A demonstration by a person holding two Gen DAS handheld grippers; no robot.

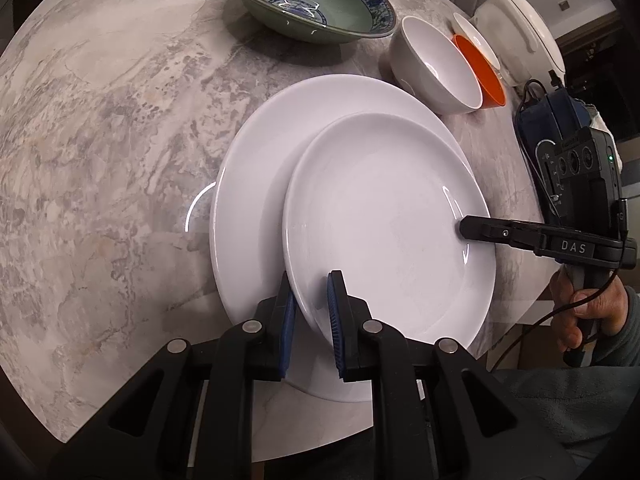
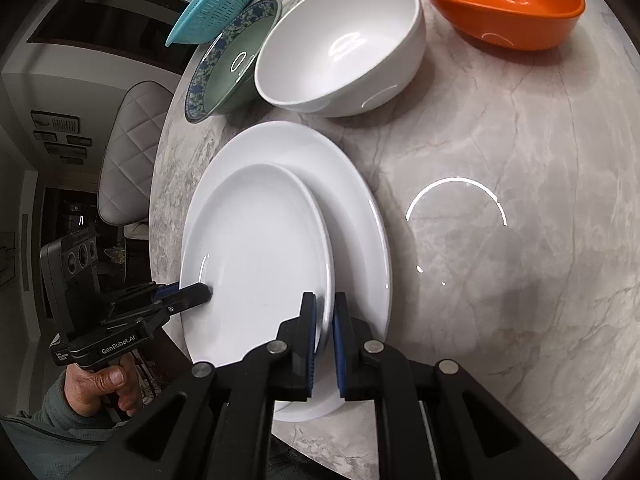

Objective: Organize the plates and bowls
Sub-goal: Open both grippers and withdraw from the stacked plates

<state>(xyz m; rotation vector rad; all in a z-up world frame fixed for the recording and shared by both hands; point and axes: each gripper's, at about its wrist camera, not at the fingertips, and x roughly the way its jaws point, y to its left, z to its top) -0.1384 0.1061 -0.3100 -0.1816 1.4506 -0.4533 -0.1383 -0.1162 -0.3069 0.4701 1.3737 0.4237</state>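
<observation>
Your left tongs (image 1: 311,312) and right tongs (image 2: 325,320) are both clenched on opposite rims of the small white plate (image 1: 384,216), which sits off-centre over the large white plate (image 1: 280,136) on the table (image 1: 100,120). Ahead of both tongs, the white bowl (image 2: 340,48), orange bowl (image 2: 496,0) and patterned bowl (image 1: 308,0) stand separate. Plates appear nearly stacked; bowls remain unsorted.
</observation>
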